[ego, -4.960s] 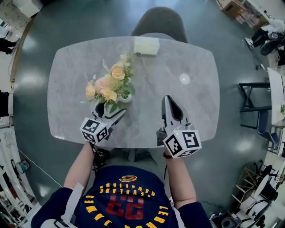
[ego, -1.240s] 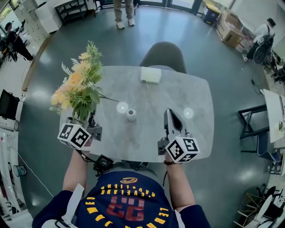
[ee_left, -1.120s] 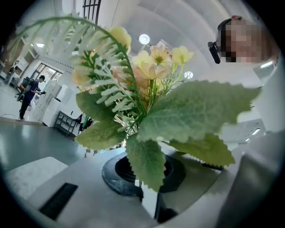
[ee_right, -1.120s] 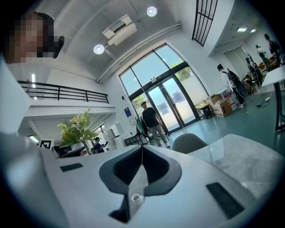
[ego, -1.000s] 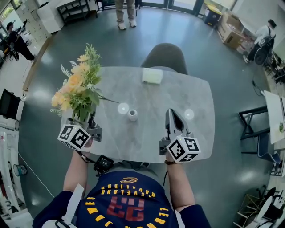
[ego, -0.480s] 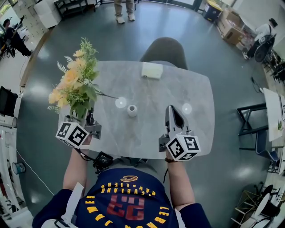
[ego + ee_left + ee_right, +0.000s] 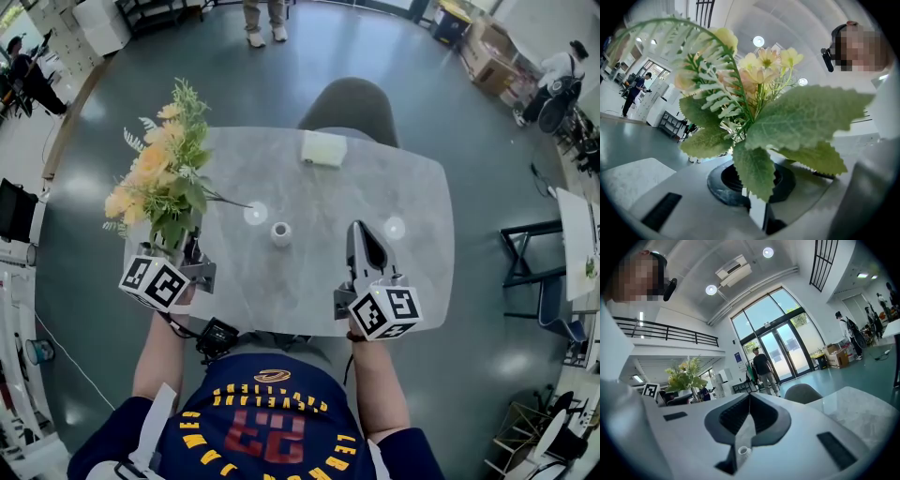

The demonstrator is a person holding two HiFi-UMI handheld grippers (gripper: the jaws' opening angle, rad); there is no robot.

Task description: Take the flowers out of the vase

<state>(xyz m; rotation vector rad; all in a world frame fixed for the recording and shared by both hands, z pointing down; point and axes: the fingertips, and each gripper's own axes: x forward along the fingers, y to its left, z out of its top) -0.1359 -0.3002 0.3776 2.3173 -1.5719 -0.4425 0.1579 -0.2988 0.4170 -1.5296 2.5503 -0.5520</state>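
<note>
Head view: left gripper [image 7: 191, 249] jaws clamp the flowers [image 7: 161, 178]; right gripper [image 7: 357, 228] jaws together, empty; shirt [image 7: 272, 412] reads 23.

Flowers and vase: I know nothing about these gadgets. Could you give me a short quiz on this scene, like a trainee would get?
1. Which gripper holds the flowers? A) left B) right C) neither
2. True or false: the vase lies tipped over on the table.
3. Fill in: the right gripper has its jaws together and holds ____.

Key:
1. A. The left gripper is shut on them, off to the table's left edge.
2. False. It stands upright and empty.
3. Nothing.
</note>
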